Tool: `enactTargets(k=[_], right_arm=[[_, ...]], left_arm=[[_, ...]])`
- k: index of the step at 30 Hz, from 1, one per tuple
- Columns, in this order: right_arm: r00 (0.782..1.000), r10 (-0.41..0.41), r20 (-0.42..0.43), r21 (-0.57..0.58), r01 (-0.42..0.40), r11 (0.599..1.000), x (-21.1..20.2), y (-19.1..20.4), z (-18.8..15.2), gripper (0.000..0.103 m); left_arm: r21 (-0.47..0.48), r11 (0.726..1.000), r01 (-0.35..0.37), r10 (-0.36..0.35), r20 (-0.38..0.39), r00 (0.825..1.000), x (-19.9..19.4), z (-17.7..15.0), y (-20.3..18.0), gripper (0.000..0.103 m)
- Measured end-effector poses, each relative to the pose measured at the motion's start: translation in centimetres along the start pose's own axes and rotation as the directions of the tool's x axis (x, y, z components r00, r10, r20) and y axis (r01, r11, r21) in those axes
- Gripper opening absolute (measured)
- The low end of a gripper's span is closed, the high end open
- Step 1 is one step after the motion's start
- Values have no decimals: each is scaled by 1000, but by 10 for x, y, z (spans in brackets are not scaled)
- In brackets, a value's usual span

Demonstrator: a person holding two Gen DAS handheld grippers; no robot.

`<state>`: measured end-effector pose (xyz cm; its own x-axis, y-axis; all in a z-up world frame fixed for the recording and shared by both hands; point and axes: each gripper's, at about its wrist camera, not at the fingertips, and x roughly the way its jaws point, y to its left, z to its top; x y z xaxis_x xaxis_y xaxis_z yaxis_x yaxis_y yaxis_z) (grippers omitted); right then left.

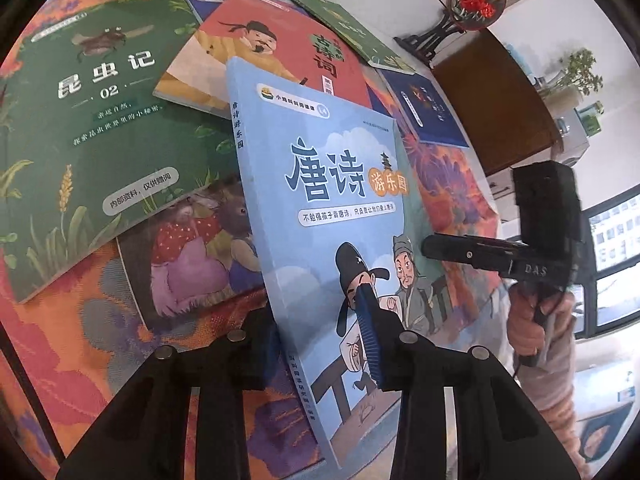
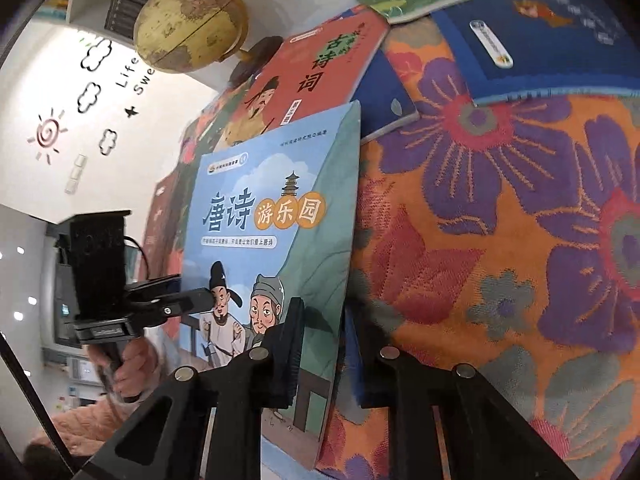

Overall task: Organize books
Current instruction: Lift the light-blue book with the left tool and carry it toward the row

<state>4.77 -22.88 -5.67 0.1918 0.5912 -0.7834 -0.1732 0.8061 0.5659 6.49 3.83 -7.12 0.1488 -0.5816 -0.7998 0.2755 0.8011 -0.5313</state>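
1. the light blue book point(image 1: 320, 200) stands on edge between the left jaws, cover facing their right side and spine toward their left; its long axis runs straight out ahead of the jaws.
2. left gripper point(image 1: 316, 336): clenched on the lower part of the book, one ribbed blue pad flat on the cover, the other finger behind the book near the spine side. pads press, so it is held.
3. right gripper point(image 2: 320, 344): jaws also clamped on the same blue book point(image 2: 276, 248), at its open page edge; cover lies to the left of these jaws, back cover to the right.
4. so both hands hold one book from opposite edges; seen from the left wrist, the right hand's gripper body point(image 1: 500, 256) comes in from the right, its tip at the cover's right edge.
5. book is lifted, tilted up off the floral cloth point(image 2: 500, 240) covering the worktop; whether its bottom edge still touches i cannot tell.
6. ahead of the jaws, lying flat: red book point(image 1: 280, 52), green insect book point(image 1: 100, 120), dark blue book point(image 1: 428, 108), small green book point(image 1: 344, 24), overlapping loosely.
7. judgement: next move is likely setting this book onto or beside the pile; that lies ahead and left of the left jaws, so the left hand is nearer to it.
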Motion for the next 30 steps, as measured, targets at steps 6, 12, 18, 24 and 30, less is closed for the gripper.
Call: enactTargets(k=[6, 12, 18, 24, 30], right_arm=[[991, -123, 44, -37, 124, 992, -2, 24, -9, 22], [982, -173, 73, -54, 177, 983, -7, 46, -21, 22], [987, -134, 83, -16, 136, 991, -14, 58, -21, 22], [990, -112, 81, 15, 111, 994, -20, 67, -25, 22], [992, -102, 69, 19, 101, 995, -26, 82, -39, 22]], left_arm=[[14, 998, -59, 59, 26, 998, -2, -3, -8, 35], [37, 990, -134, 136, -30, 990, -9, -6, -16, 34], [38, 985, -166, 168, -60, 984, -13, -7, -16, 33], [62, 984, -168, 170, -41, 985, -25, -10, -24, 33], [83, 979, -187, 187, 4, 982, -42, -12, -32, 33]])
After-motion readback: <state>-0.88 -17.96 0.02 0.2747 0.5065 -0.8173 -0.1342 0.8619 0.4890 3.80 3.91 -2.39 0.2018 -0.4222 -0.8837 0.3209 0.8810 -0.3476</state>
